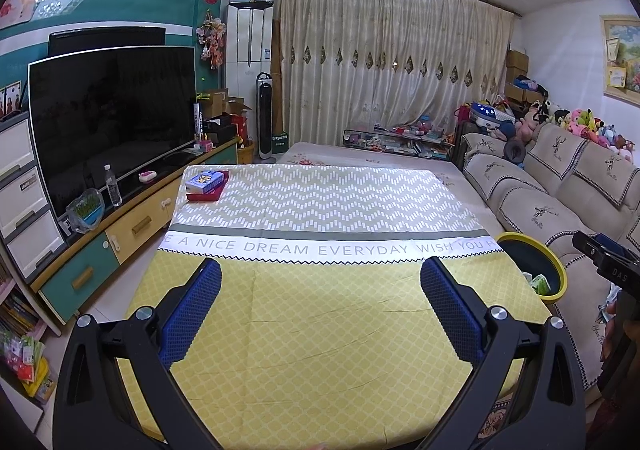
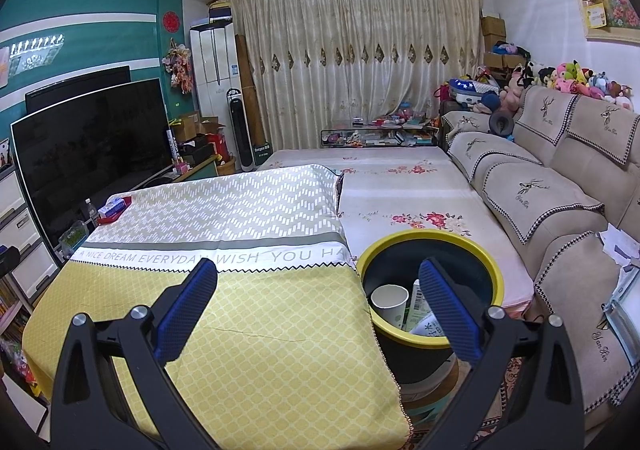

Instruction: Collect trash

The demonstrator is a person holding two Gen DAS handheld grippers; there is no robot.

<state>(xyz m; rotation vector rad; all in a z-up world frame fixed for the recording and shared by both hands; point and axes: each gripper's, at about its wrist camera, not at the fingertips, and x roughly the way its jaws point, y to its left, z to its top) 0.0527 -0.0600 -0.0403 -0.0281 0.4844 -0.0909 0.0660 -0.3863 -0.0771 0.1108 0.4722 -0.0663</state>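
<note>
Left gripper [image 1: 320, 282]: jaws spread wide, empty, blue pads on both fingers, held above the yellow part of the tablecloth [image 1: 320, 330]. Right gripper [image 2: 318, 282]: jaws likewise spread wide, nothing between them, held over the table's right edge, its right finger in front of the bin's opening. Bin [image 2: 430, 238]: dark tub with a yellow rim, standing on the floor just beside the table's right edge, between table and sofa [image 2: 560, 218]. Trash, all inside the bin: a white paper cup [image 2: 390, 300] lying against the left inner wall, a white-and-green carton [image 2: 416, 306] with a barcode beside it, and another printed white piece partly hidden behind the right finger. Tablecloth: yellow lattice near the grippers, a white band with grey lettering across the middle, zigzag pattern beyond; lies flat with a few creases. A blue box on a red box [image 1: 206, 186]: at the far left corner of the table. Surroundings: television [image 1: 112, 118] on a low cabinet at left, a clear bottle [image 1: 113, 186] in front of it, curtains [image 1: 380, 62] at the back, soft toys along the sofa top.
</note>
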